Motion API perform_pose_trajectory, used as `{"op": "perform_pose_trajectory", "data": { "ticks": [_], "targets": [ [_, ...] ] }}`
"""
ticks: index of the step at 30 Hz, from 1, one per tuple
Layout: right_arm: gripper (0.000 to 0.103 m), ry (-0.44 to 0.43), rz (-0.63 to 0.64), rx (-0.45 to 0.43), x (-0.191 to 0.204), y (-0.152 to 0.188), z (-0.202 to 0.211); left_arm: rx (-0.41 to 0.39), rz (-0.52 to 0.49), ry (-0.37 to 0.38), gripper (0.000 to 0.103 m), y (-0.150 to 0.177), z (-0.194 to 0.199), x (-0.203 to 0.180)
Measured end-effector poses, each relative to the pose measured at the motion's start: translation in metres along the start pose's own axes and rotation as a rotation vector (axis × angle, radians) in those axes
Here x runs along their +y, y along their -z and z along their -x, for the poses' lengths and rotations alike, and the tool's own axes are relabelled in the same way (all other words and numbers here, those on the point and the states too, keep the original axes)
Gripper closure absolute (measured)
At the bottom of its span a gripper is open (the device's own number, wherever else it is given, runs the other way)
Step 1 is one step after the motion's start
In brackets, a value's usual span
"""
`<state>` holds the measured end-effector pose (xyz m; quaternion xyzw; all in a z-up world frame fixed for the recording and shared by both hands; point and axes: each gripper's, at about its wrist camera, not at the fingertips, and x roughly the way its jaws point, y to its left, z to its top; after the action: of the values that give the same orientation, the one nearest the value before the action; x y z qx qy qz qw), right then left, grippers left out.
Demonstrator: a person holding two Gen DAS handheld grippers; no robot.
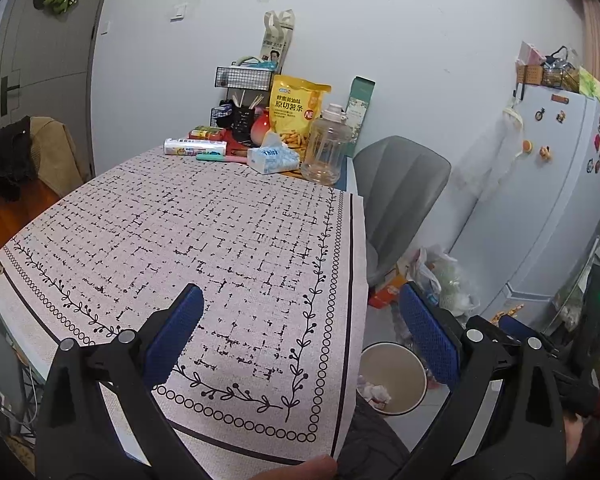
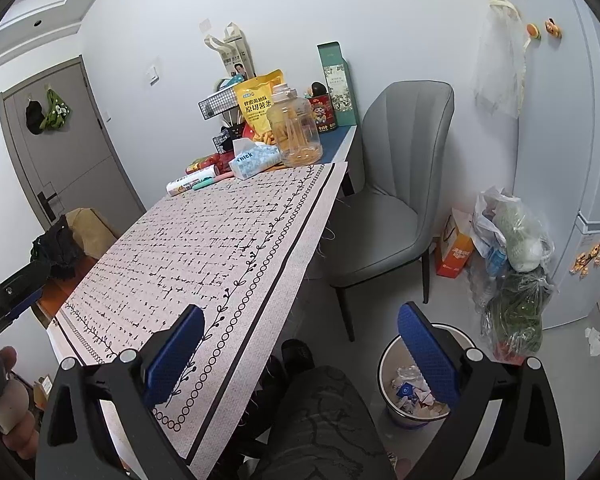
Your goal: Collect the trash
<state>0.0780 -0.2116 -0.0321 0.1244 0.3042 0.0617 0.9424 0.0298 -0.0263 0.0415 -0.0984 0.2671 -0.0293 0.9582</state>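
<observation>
Trash [image 2: 414,394], crumpled paper and wrappers, is lying inside the round bin [image 2: 386,364] standing on the floor beside the table [image 1: 204,232], near the grey chair [image 2: 392,200]. The left gripper [image 1: 300,332] is hovering over the patterned tablecloth's near corner, jaws spread wide and holding nothing. The right gripper [image 2: 300,348] is hanging between table edge and bin, jaws likewise gaping empty.

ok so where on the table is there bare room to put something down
The near and middle stretch of the patterned tablecloth is bare, bordered by its leaf-and-ring edging and the open left gripper. The far end by the wall is crowded: tissue pack, clear jug, yellow snack bag, wire rack.
</observation>
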Motion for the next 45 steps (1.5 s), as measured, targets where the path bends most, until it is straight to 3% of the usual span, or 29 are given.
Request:
{"op": "perform_pose_trajectory", "data": {
  "ticks": [45],
  "targets": [
    [0.008, -0.007, 0.005, -0.007, -0.002, 0.0006, -0.0032, 0.009, -0.001, -0.018, 0.006, 0.0037, -0.0029, -0.0051]
  ]
}}
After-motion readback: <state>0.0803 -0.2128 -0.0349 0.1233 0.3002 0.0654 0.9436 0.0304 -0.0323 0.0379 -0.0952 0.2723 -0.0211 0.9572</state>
